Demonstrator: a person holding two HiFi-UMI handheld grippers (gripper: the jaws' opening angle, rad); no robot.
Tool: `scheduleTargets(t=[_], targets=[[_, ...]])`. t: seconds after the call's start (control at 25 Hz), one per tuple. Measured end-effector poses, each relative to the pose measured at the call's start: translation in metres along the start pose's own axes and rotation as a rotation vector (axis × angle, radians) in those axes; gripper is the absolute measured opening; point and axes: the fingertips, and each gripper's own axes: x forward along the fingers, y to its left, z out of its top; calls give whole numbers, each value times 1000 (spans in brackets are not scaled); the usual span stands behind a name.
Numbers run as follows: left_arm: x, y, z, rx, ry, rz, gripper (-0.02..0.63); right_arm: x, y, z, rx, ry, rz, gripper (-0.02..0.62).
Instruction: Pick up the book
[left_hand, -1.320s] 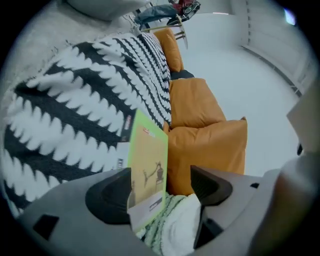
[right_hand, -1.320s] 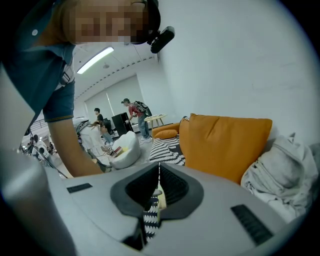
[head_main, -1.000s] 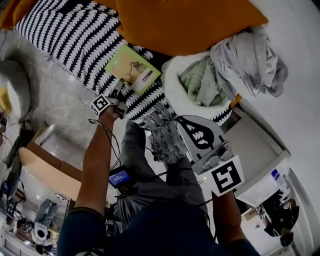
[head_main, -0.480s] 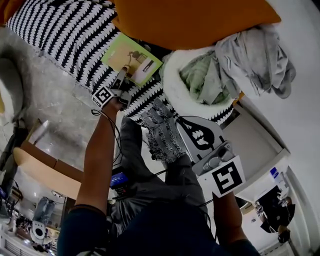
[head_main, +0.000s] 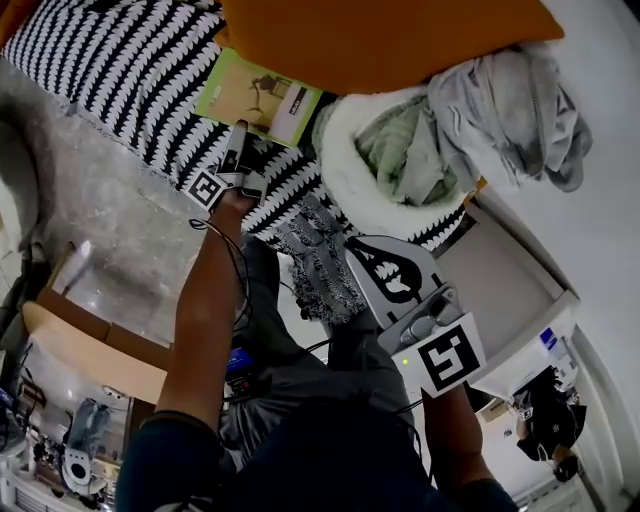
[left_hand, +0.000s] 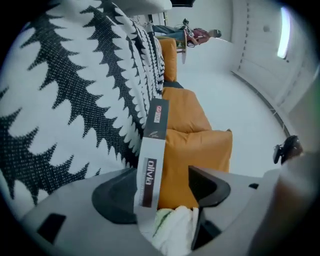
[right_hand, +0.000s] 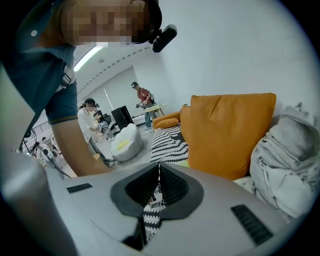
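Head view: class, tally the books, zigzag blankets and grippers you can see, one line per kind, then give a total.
Book: 1
Zigzag blanket: 1
Grippers: 2, the left gripper and the right gripper
Total: 4

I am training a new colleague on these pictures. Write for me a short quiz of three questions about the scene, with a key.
1. True or false: the right gripper has its jaws together.
2. What stands between the open jaws of the left gripper? A) a grey shirt B) the thin green book C) a white cup
3. Name the colour of the large cushion next to the book.
Key: 1 true; 2 B; 3 orange.
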Motion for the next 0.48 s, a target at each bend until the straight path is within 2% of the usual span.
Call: scheduleTargets(t=[0.08,0.12,0.16,0.2,0.24,0.28,0.4,0.48], targets=[[-2,-20,0,62,31,-88,220,0,0,-1,7,0,-3,15],[3,-33,3,107,48,-134,207,1,1,-1,11,-1,-2,14],[13,-45,7,153,59,-170,217,1,2,-1,13,-2,-1,15],[28,-55,11,191,65,-186,276,1,3,-1,15,-3,0,14],[47,-60,14,220,70,-174,362,2,3,-2,16,-5,1,15],[65,-60,17,247,78,-130,399,2,3,-2,16,-7,1,15],[93,-43,25,328,96,111,396,2,1,-1,15,-15,1,15],[91,-38,25,315,81,184,391,1,0,2,15,-19,0,15]])
